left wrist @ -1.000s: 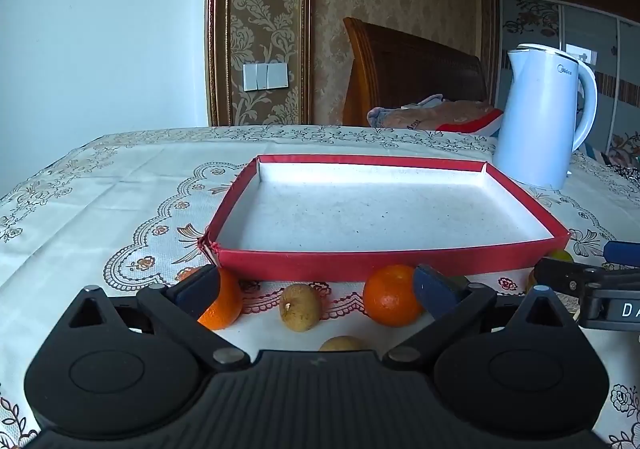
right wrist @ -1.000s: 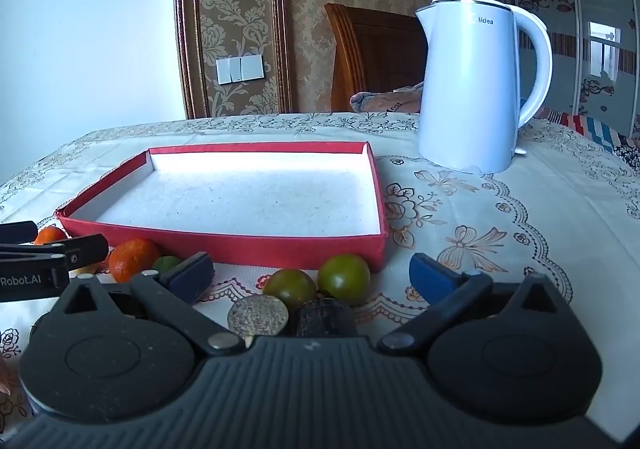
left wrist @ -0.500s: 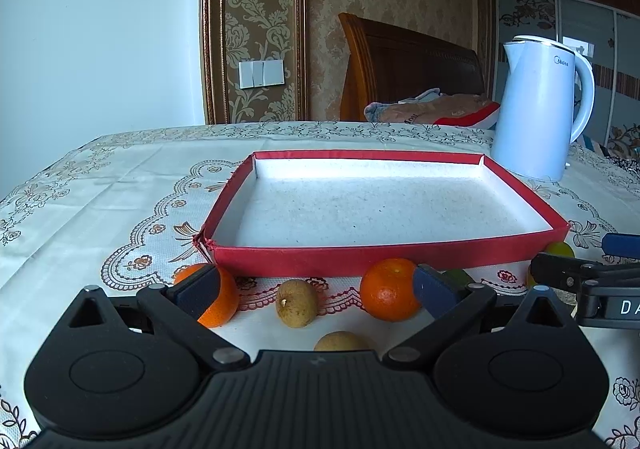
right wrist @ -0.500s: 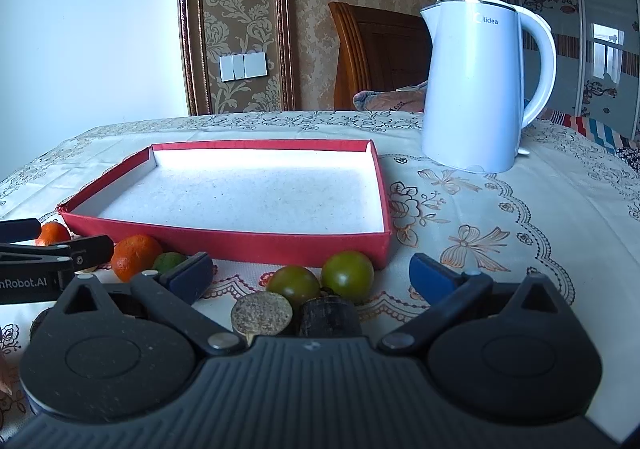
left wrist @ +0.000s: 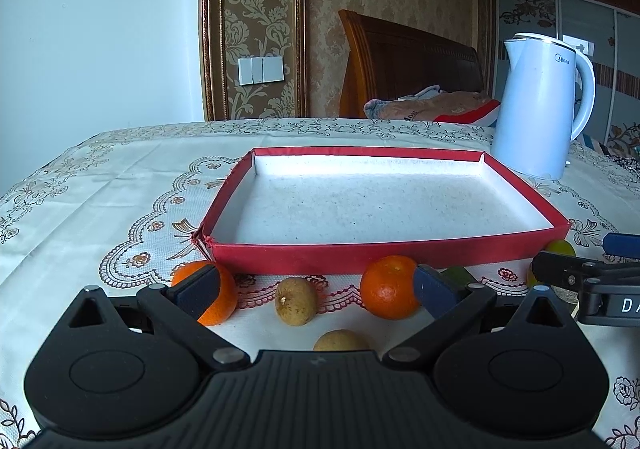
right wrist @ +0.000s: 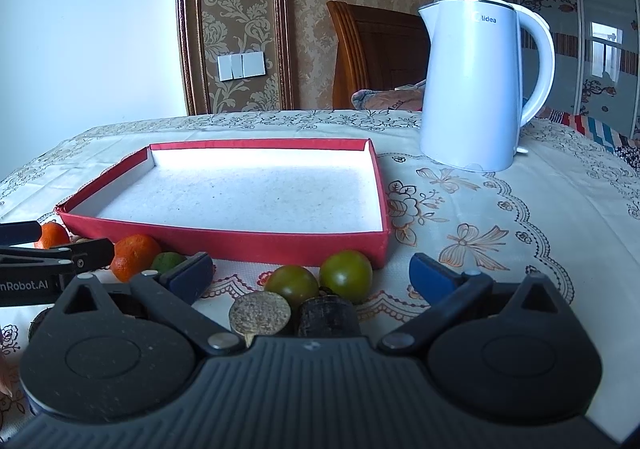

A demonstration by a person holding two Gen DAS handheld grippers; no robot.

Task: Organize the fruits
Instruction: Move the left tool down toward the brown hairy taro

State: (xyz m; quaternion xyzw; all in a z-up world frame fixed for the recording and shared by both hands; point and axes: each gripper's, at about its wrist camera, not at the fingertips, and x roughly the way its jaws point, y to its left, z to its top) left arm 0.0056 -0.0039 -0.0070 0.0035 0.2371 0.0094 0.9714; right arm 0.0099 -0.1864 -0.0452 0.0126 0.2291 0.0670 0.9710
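Left wrist view: red tray (left wrist: 372, 257) long axis crosswise; both hand-held grippers (left wrist: 316, 285) (right wrist: 310, 275) spread, empty.

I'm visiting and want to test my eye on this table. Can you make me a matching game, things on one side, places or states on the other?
Things:
1. red tray
2. white kettle
3. two green fruits
4. left gripper

Descriptions:
A. jaws open
B. nothing inside
C. standing beyond the tray's right side
D. on the cloth by the tray's near right corner

Pairs: 1-B, 2-C, 3-D, 4-A
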